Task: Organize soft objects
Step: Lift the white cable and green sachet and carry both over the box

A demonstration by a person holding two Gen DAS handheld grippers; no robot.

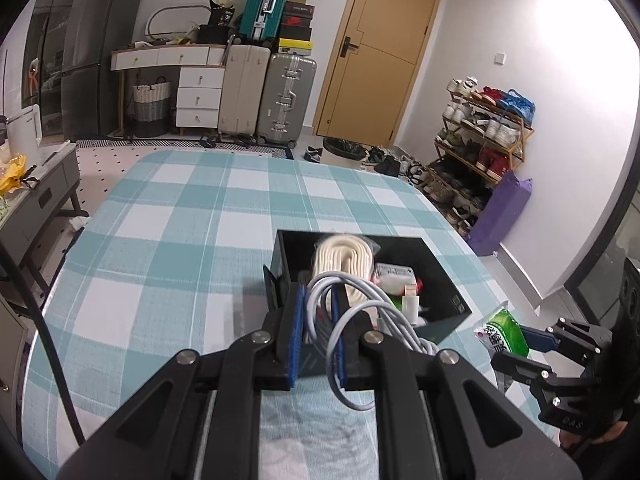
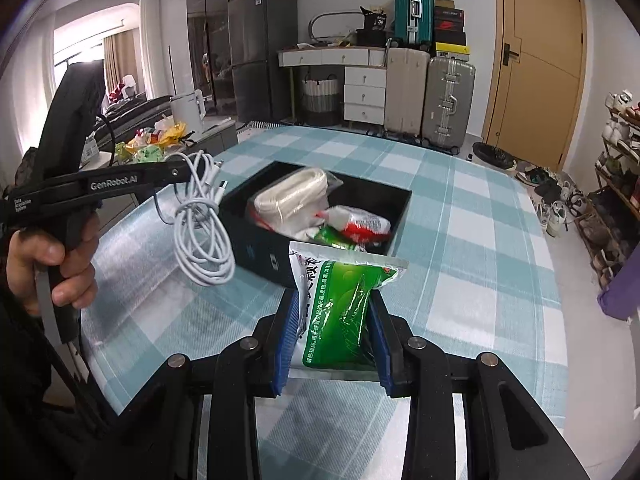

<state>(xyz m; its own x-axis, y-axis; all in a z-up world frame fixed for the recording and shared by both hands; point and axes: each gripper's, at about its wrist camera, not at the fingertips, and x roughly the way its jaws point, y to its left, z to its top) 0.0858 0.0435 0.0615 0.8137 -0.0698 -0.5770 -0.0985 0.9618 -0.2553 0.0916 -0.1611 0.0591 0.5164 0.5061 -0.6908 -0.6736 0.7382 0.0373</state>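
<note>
Your left tongs (image 1: 316,320) are clamped together on a coiled white charging cable (image 2: 204,232), which hangs in loops from the blue pads, clear of the counter (image 1: 168,240) and just beside the near-left corner of the black box (image 2: 400,208). In the right wrist view your left hand (image 2: 52,264) grips the handle of that tool, with the cable dangling below its tip.

Your right tongs (image 2: 334,320) are clamped on a green and white sachet pack (image 2: 340,304). The pack stands upright between the two blue pads, its top edge just in front of the box's near wall.

The black box sits open on the checked teal and white cloth that covers the counter, toward the right side and nearer to you than the far edge. Inside it lie a folded cream webbing strap in clear wrap (image 2: 288,196) at the far-left end, a red and white packet (image 2: 360,220) toward the right, and a green packet (image 2: 332,236) against the near wall.

The rest of the cloth around the box shows only its checks.
</note>
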